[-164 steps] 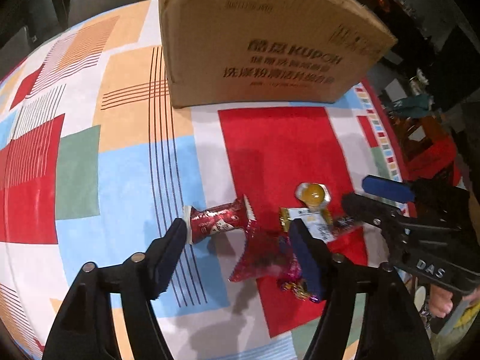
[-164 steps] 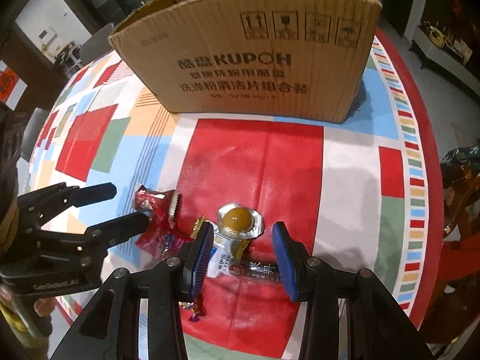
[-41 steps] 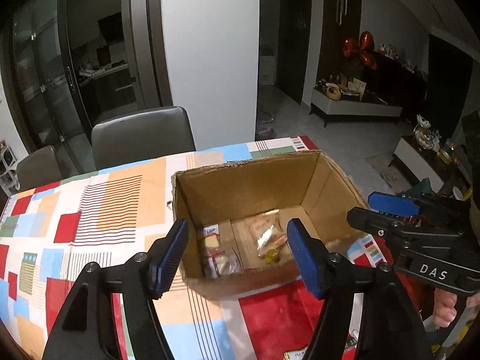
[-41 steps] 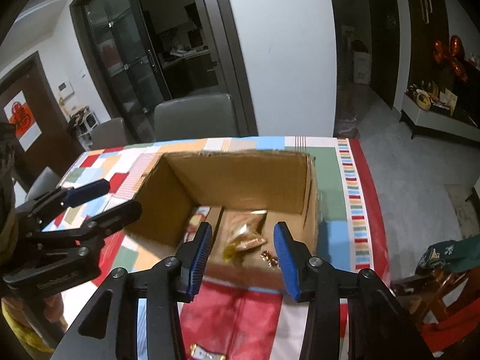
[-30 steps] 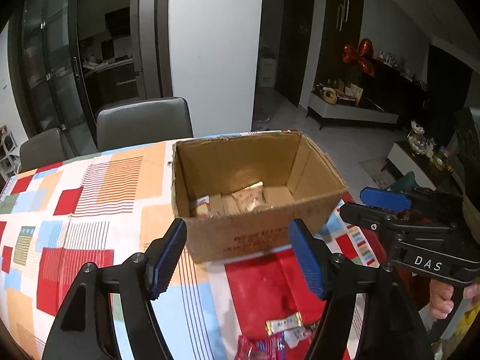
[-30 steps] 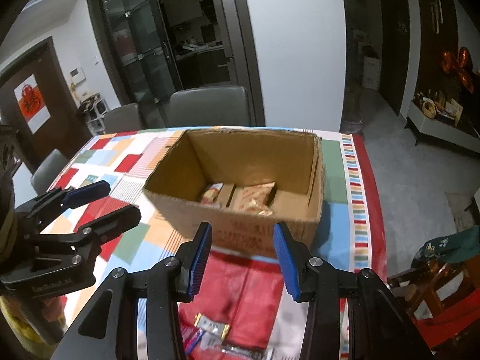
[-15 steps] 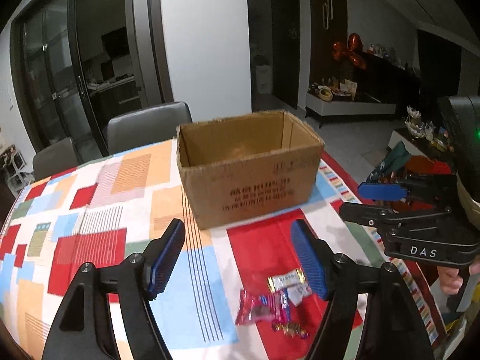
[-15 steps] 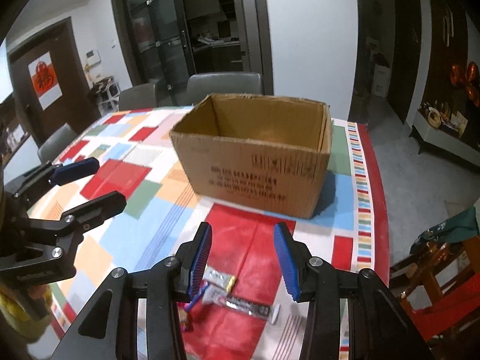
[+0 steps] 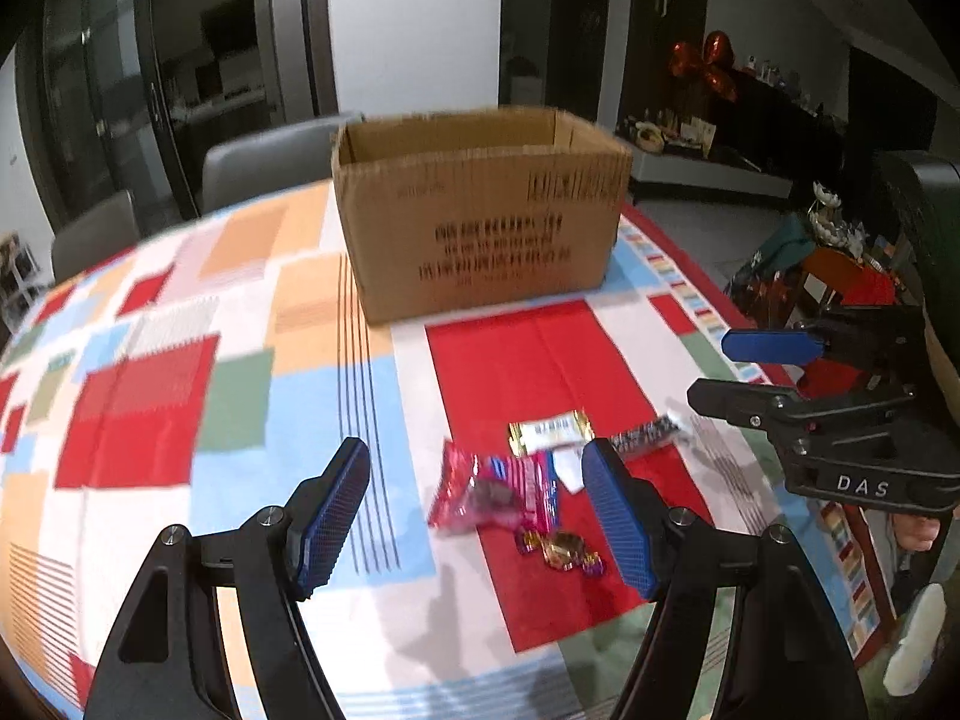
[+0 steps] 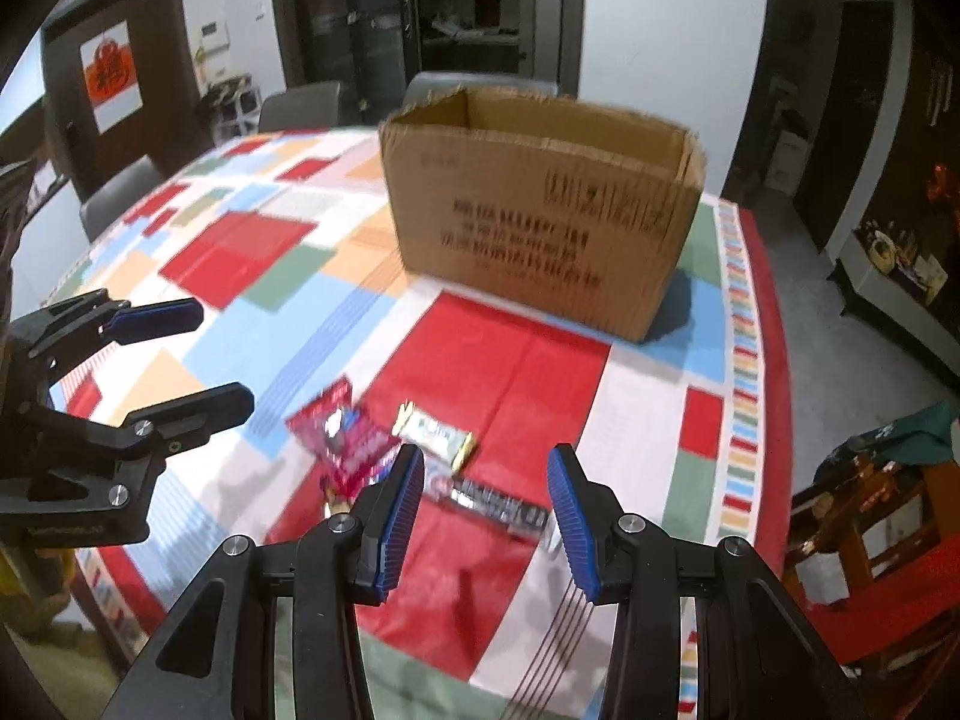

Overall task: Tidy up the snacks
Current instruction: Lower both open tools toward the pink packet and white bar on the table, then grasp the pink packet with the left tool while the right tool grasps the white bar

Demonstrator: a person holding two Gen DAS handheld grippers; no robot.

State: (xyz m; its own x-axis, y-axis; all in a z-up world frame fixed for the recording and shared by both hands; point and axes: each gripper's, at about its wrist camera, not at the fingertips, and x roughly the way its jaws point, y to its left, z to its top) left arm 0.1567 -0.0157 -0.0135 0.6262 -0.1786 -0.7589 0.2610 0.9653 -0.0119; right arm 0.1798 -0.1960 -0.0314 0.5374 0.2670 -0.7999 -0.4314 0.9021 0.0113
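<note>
An open cardboard box (image 9: 480,210) (image 10: 540,228) stands at the far side of the patchwork tablecloth (image 9: 180,360). Loose snacks lie in a small heap in front of it: a pink packet (image 9: 480,495) (image 10: 345,435), a white and gold bar (image 9: 549,429) (image 10: 435,435), a dark wrapped bar (image 9: 645,435) (image 10: 498,504) and small foil candies (image 9: 561,549). My left gripper (image 9: 477,510) is open and empty, above the pink packet. My right gripper (image 10: 486,504) is open and empty, above the dark bar; it also shows in the left wrist view (image 9: 750,375).
Grey chairs (image 9: 270,168) (image 10: 300,105) stand behind the table. The table's right edge (image 10: 774,360) drops to the floor, with a wooden stand and cloth (image 10: 870,480) beside it. A low cabinet with ornaments (image 9: 690,150) lines the far wall.
Both grippers have pulled back from over the box and dropped lower toward the snack heap. The box's inside is now hidden behind its front wall. Both stay open and empty.
</note>
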